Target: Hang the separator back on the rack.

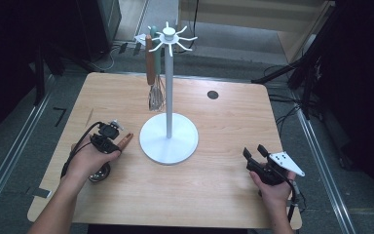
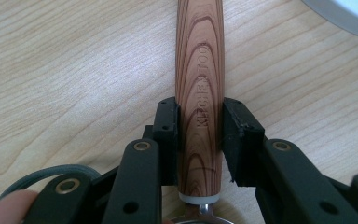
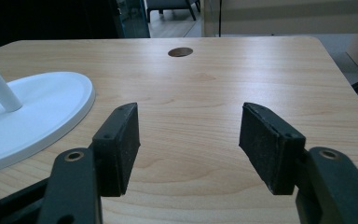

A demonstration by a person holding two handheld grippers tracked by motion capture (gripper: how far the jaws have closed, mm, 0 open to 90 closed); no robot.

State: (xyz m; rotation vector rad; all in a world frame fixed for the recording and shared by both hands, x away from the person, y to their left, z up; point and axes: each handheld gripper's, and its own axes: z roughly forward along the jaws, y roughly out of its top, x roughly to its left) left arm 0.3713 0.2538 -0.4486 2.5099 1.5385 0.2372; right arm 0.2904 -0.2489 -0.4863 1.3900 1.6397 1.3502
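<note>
Two utensils point(image 1: 152, 73) on the white rack point(image 1: 168, 127), left gripper point(image 2: 199, 126) jaws clamping a wooden handle point(image 2: 199, 84), right gripper point(image 3: 189, 140) jaws apart, empty

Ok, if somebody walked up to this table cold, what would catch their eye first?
Probably the tall white utensil stand at the middle of the wooden table, with a whisk hanging from one of its hooks. Next, the left gripper near the table's left edge, its jaws closed on both sides of a wooden utensil handle that lies on the tabletop. The right gripper rests open near the right front corner, with nothing between its jaws.
</note>
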